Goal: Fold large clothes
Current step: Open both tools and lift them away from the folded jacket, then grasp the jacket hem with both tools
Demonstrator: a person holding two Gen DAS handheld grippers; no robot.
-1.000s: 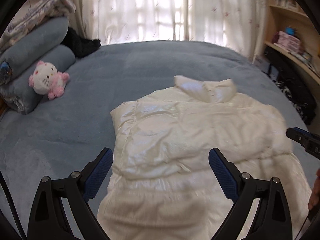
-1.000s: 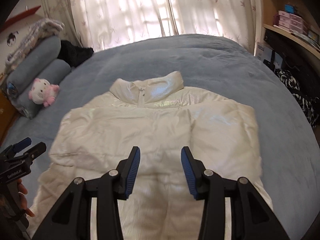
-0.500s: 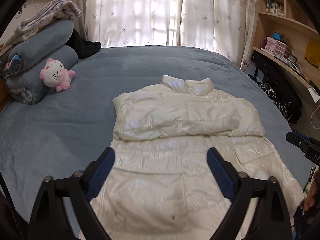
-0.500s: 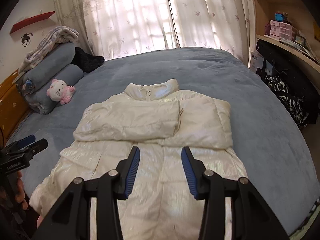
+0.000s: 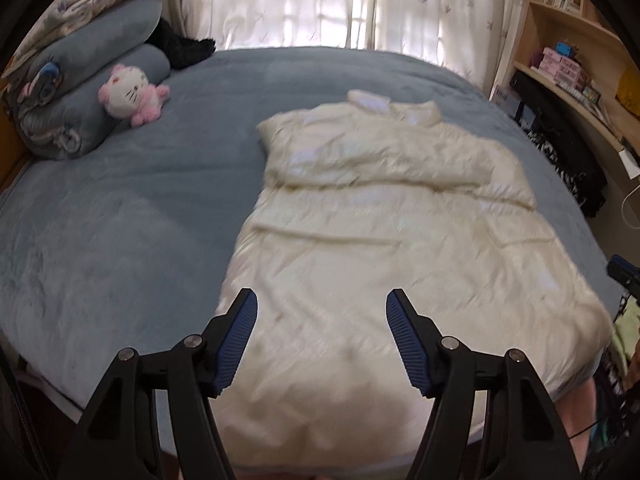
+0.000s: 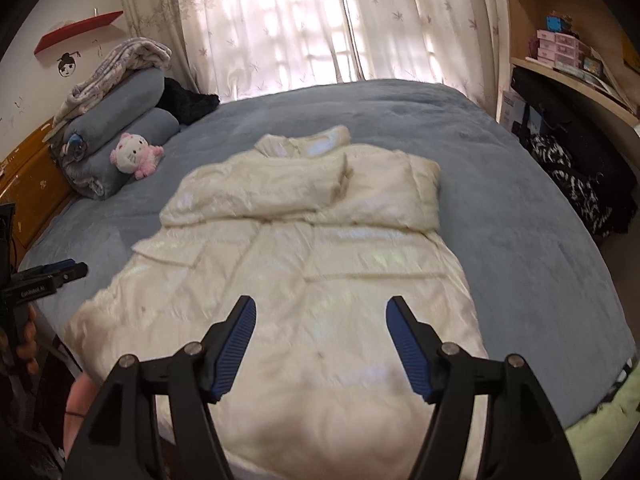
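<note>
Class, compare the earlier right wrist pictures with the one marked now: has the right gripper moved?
Yes. The right gripper has drawn back from the window end toward the foot of the bed: the jacket now shows its lower body. Its jaws also stand wider apart.

**Bedroom w/ blue bed, daylight**

Blue bedspread (image 6: 500, 208) fills the room. Sheer floral curtains (image 6: 304, 24) glow w/ window light behind. Wooden shelves (image 6: 576, 60) at right hold boxes. Rolled grey bedding (image 6: 120, 120) and pink plush cat (image 6: 134, 155) sit at left; red wall shelf (image 6: 78, 32) above.

Home bedrm: bed (image 6: 500, 184), curtains (image 6: 304, 20), plush toy (image 6: 134, 154), bookshelf (image 6: 568, 60).
</note>
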